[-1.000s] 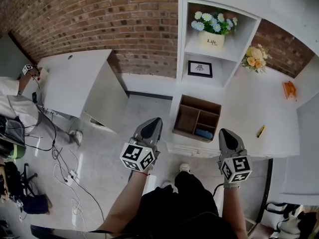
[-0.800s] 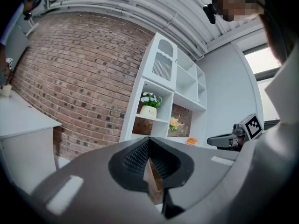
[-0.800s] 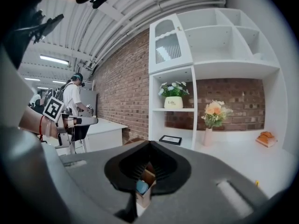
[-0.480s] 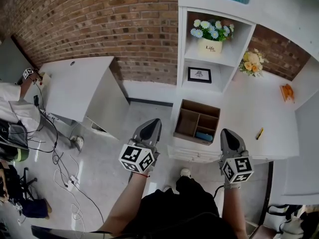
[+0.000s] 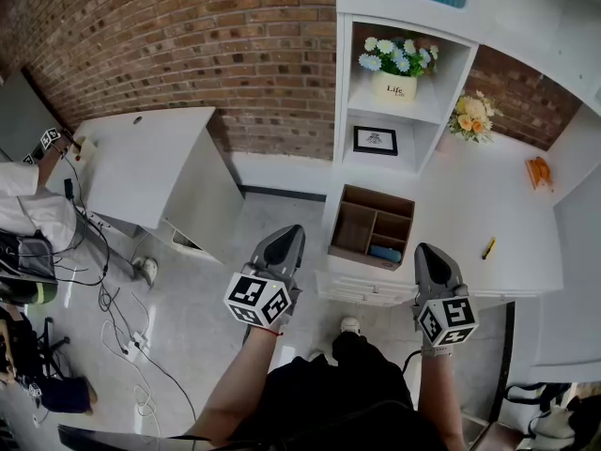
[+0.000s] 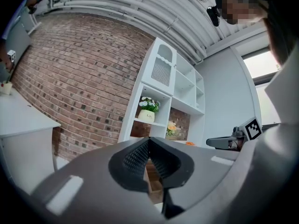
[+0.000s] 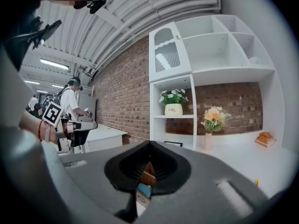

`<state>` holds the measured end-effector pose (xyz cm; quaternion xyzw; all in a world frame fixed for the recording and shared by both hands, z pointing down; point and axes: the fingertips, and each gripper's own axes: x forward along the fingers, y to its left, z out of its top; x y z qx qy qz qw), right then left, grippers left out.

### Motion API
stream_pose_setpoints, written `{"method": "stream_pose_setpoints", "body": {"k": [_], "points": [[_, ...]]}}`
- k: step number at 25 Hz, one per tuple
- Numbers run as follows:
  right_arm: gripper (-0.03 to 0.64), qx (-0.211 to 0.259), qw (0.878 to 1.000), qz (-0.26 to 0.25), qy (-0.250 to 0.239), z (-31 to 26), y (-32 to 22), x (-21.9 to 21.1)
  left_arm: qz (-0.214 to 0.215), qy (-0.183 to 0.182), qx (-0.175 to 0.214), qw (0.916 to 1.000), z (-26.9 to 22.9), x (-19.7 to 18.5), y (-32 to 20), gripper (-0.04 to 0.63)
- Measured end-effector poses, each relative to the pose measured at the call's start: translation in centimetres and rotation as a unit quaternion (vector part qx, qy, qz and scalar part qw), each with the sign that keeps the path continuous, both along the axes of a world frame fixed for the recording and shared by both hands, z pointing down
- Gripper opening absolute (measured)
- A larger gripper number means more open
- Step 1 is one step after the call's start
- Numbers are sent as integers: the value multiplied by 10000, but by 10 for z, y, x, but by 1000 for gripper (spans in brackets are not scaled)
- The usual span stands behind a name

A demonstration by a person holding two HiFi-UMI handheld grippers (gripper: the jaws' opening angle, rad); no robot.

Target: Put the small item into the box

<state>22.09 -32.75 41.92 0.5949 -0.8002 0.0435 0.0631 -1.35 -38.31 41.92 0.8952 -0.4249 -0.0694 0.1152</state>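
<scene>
Overhead, left gripper [image 5: 289, 232] and right gripper [image 5: 427, 251] hover near the box [image 5: 352, 228]; closer views show fingers closed

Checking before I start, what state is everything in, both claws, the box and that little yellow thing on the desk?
left claw: shut, empty.
right claw: shut, empty.
wooden box: open on top, blue item in one compartment.
yellow item: lying on the white desk, outside the box, untouched.

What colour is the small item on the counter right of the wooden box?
The small item is yellow, clearest in the head view.
</scene>
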Motion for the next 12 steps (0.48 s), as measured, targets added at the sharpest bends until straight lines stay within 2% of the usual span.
{"method": "stream_pose_setpoints", "body": {"k": [12], "points": [[3,62,9999,97,50,-5,19,-8,86,129,4,9999,-4,-8,18,2]]}}
